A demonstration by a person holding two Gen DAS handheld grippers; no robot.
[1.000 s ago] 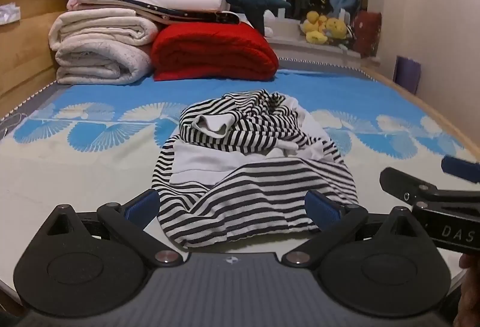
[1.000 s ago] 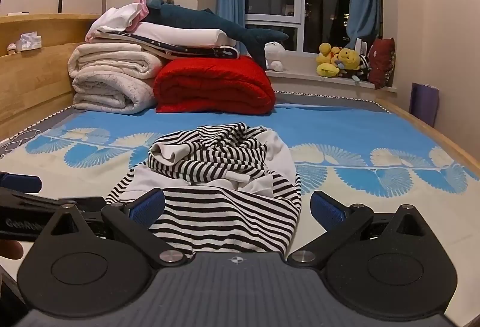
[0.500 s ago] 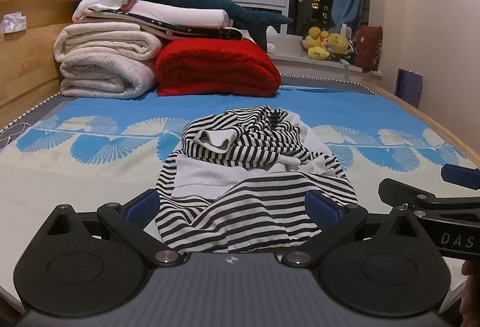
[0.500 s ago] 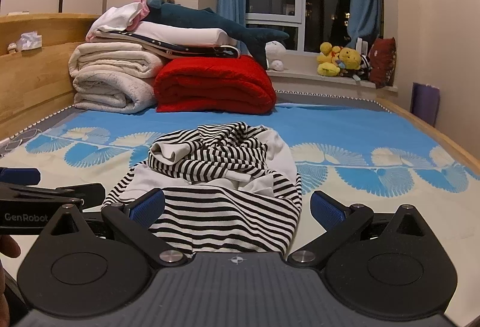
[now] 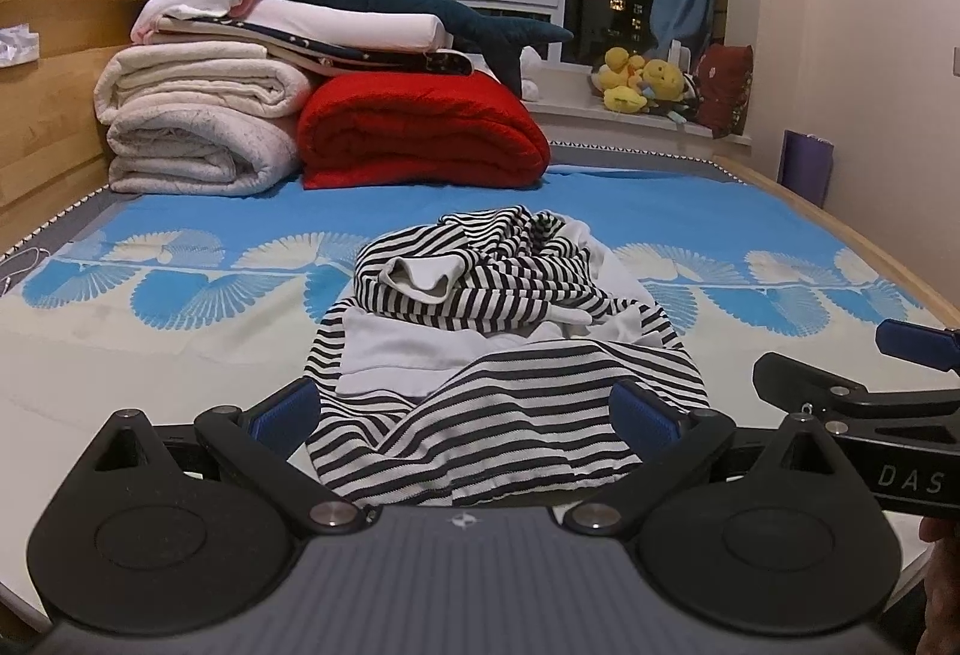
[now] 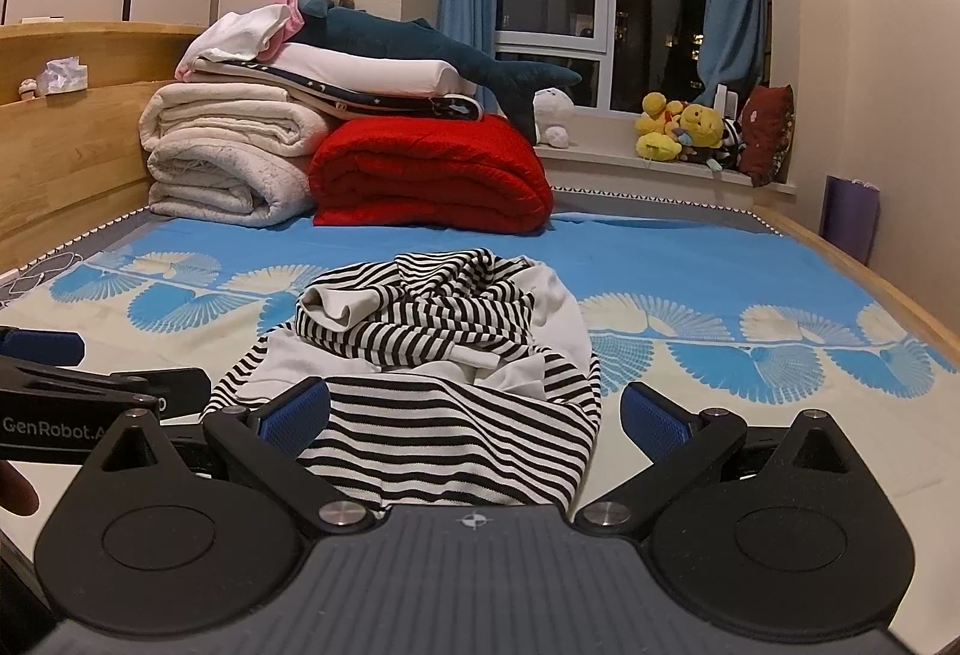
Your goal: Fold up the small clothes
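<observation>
The left gripper [image 5: 465, 412] is held low and level, its two blue-padded fingers [image 5: 287, 410] spread wide with nothing between them. The right gripper [image 6: 474, 415] sits the same way, level and spread, pads [image 6: 654, 416] well apart. The two are side by side and close, each one's fingers showing at the edge of the other's view. A bit of a hand [image 6: 17, 487] shows at the left gripper's body, likely a fingertip, too dim to be sure.
</observation>
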